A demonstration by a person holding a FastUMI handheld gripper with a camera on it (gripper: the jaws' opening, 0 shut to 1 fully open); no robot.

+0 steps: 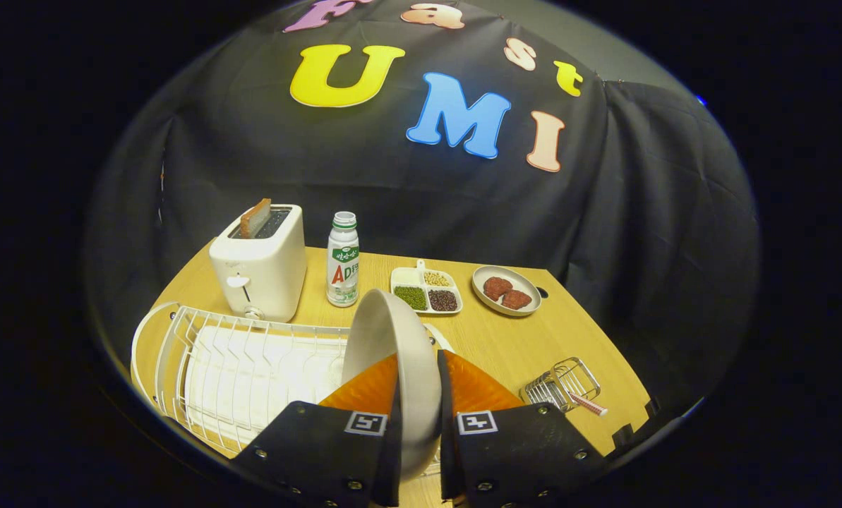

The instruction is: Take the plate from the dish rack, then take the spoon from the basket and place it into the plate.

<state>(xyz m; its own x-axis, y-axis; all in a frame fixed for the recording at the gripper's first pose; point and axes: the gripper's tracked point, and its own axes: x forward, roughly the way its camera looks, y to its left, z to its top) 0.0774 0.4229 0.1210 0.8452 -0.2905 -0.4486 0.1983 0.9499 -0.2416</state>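
— Between the fingers of the hand-held gripper (419,423) sits the plate (392,360), on edge, pinched from both sides.
— And the dish rack (251,367)?
— Just left of the plate, on the table (505,339). Right of the plate, the basket (560,384) holds the spoon (588,404).

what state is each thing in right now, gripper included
Gripper: shut on the round grey plate.
Round grey plate: held on edge between the fingers, lifted over the rack.
White wire dish rack: on the table, slots bare.
White toaster: slice of toast sticking up.
White bottle: upright, capped.
Small wire basket: on the table, spoon handle poking out.
Divided tray: filled with beans.
Oval dish: holds two reddish pieces.
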